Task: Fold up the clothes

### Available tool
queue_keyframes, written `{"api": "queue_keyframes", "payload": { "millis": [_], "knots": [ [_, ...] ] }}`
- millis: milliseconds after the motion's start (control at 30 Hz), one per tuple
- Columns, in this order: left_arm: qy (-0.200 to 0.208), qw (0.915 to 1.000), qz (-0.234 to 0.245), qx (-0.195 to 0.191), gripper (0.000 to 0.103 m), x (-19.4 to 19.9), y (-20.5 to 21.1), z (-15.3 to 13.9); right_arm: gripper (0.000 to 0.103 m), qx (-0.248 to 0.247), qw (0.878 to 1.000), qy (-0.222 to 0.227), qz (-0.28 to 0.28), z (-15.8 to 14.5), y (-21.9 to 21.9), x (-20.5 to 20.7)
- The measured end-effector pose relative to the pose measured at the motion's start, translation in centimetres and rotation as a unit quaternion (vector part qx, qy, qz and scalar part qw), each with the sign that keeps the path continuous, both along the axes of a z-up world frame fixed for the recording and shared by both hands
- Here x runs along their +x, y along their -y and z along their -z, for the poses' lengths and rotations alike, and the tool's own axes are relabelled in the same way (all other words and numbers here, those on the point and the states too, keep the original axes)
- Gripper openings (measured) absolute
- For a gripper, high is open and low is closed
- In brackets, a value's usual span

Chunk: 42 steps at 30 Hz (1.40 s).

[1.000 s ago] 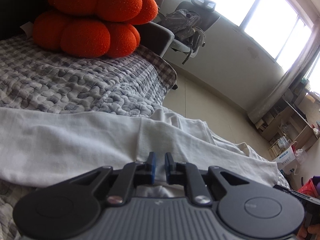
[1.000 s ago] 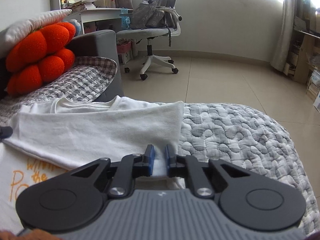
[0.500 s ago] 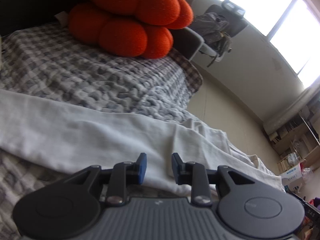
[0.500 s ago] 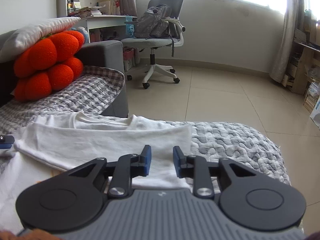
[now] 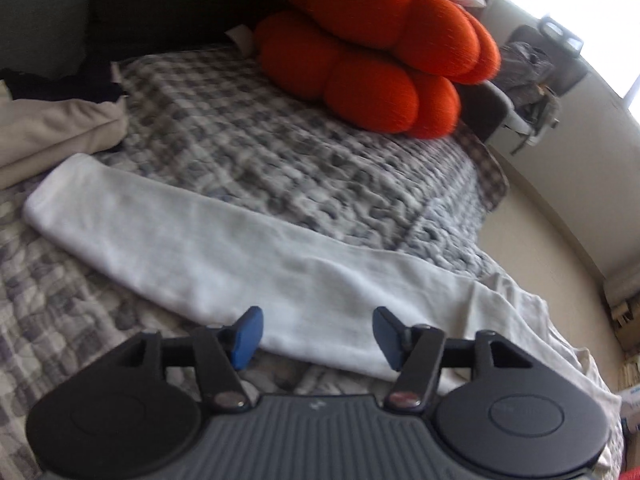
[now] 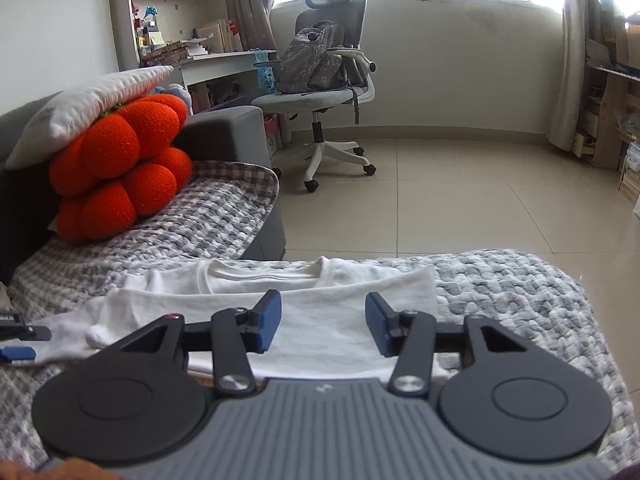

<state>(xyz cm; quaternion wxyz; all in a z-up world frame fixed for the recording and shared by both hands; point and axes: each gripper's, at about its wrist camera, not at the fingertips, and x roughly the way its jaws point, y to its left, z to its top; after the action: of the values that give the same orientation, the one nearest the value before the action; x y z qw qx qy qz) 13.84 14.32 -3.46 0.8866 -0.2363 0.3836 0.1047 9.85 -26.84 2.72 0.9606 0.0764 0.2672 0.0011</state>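
A white long-sleeved shirt [image 6: 320, 320] lies flat on the grey quilted sofa cover [image 6: 520, 296], its side folded over the body and its collar toward the sofa's front edge. In the left wrist view its sleeve [image 5: 192, 248] stretches out to the left across the cover. My left gripper [image 5: 316, 334] is open just above the sleeve's near edge, holding nothing. My right gripper [image 6: 323, 326] is open over the folded part, also empty. The left gripper's tips [image 6: 16, 344] show at the left edge of the right wrist view.
An orange lumpy cushion [image 5: 380, 64] with a white pillow [image 6: 84, 108] on top sits at the back of the sofa. Beige and dark clothes [image 5: 52, 120] are piled at the left. An office chair [image 6: 324, 80] with a backpack stands on the tiled floor beyond.
Both grippers were shut on the white shirt, then opened and let it go. Both have drawn back and up; the left one swung left, showing the whole sleeve.
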Motion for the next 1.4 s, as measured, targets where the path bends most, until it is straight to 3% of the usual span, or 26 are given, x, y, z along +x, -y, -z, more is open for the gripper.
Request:
{"api": "queue_keyframes", "payload": {
  "millis": [100, 333, 600, 867, 967, 1133, 1233, 1400],
  "knots": [
    [-0.007, 0.9991, -0.041, 0.012, 0.075, -0.2, -1.0, 0.2, 0.059, 0.019, 1.0, 0.003, 0.002, 0.4, -0.3, -0.3],
    [-0.021, 0.9889, -0.141, 0.041, 0.083, -0.8, -3.4, 0.7, 0.061, 0.069, 0.997, -0.022, 0.004, 2.3, -0.3, -0.3],
    [-0.02, 0.9776, -0.203, 0.052, 0.084, -1.0, -5.7, 1.4, 0.061, 0.086, 0.996, -0.034, 0.004, 3.0, -0.1, -0.4],
    [0.011, 0.9643, -0.256, 0.067, 0.079, -1.0, -7.8, 2.7, 0.062, 0.085, 0.995, -0.045, -0.007, 3.8, -0.5, -0.4],
    [0.029, 0.9587, -0.276, 0.063, 0.07, -1.3, -8.4, 2.9, 0.062, 0.085, 0.995, -0.049, -0.011, 4.0, -0.7, -0.2],
    [0.045, 0.9481, -0.31, 0.058, 0.045, -2.1, -8.9, 3.2, 0.062, 0.082, 0.995, -0.054, -0.019, 4.4, -1.2, 0.0],
    [0.057, 0.9422, -0.327, 0.044, 0.03, -2.7, -9.3, 3.4, 0.062, 0.083, 0.995, -0.057, -0.021, 4.5, -1.2, 0.1],
    [0.077, 0.9358, -0.344, 0.016, 0.013, -3.8, -10.0, 3.5, 0.062, 0.085, 0.995, -0.056, -0.022, 4.4, -1.3, 0.0]
  ]
}}
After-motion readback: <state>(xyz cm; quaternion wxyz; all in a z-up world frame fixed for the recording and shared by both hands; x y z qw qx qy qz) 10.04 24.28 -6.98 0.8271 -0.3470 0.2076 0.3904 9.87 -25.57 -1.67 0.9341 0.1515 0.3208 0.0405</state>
